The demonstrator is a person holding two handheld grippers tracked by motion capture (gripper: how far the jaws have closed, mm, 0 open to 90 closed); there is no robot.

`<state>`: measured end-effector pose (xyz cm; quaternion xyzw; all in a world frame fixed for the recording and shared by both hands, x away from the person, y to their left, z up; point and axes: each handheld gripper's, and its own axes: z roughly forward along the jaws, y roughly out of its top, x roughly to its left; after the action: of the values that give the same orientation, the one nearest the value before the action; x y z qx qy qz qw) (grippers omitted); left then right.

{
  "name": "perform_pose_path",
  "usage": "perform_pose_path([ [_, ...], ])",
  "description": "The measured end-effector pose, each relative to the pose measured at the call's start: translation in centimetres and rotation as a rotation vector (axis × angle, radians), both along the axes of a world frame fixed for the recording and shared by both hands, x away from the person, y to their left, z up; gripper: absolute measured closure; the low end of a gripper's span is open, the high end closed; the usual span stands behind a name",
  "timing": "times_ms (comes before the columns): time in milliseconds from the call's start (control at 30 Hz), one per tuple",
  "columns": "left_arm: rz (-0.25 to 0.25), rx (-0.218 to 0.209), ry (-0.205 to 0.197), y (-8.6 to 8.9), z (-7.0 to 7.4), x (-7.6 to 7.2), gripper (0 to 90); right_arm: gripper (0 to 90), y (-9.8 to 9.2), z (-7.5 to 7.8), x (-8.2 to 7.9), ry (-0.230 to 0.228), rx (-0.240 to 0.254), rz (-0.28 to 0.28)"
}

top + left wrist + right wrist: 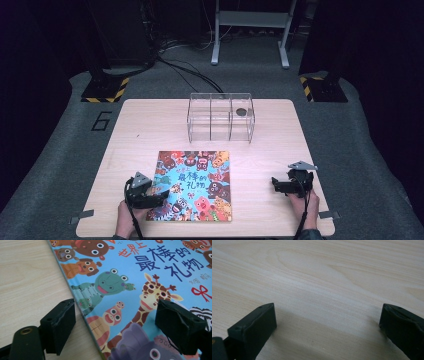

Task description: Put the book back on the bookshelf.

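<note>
Book (195,186) lies flat on the tabletop (135,130), near the front edge & a bit left of the middle. Its cover is bright blue w/ lots of cartoon animals and big writing. Its front edge runs close to the tabletop's front edge, w/ just a thin strip of wood between them.

Left gripper (150,196) sits at the book's left edge, near the front left corner of the tabletop. A hand (126,216) holds it from behind. Its jaws are wide apart. In the left gripper view (116,326) one jaw is over bare wood & the other is over the cover, so the book's left edge runs between them. Can't tell if the jaws touch the book or the wood.

Right gripper (285,186) is near the front right corner, well apart from the book. Another hand (305,207) holds it. Its jaws are wide apart too, w/ nothing between them but bare wood in the right gripper view (327,320).

Clear box (221,117) w/ three parts stands near the back edge, about in the middle. A small dark round thing (241,112) is in the right part; too small to tell what it is.

Lots of open wood: a wide bare band between the book & the clear box, a bare stretch between the book's right edge & the right gripper, and bare space along the left & right edges of the tabletop.
</note>
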<state>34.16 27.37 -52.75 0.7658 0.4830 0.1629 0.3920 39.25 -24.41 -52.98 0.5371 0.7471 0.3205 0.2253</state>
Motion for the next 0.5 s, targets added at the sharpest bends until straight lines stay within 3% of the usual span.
perform_pose_path([
  [267, 0.024, -0.003, 0.001, -0.4, 0.0, -0.3, 19.6, 1.1, -0.1, 0.0, 0.0, -0.004, -0.006, 0.009],
  [300, 0.036, -0.007, -0.012, -0.7, -0.1, -0.3, 19.6, 1.2, 0.0, 0.0, 0.0, -0.005, 0.002, 0.007],
  [500, 0.020, -0.005, -0.002, -1.9, 0.0, -0.2, 19.7, 1.3, 0.0, 0.0, -0.1, -0.003, 0.000, 0.009],
])
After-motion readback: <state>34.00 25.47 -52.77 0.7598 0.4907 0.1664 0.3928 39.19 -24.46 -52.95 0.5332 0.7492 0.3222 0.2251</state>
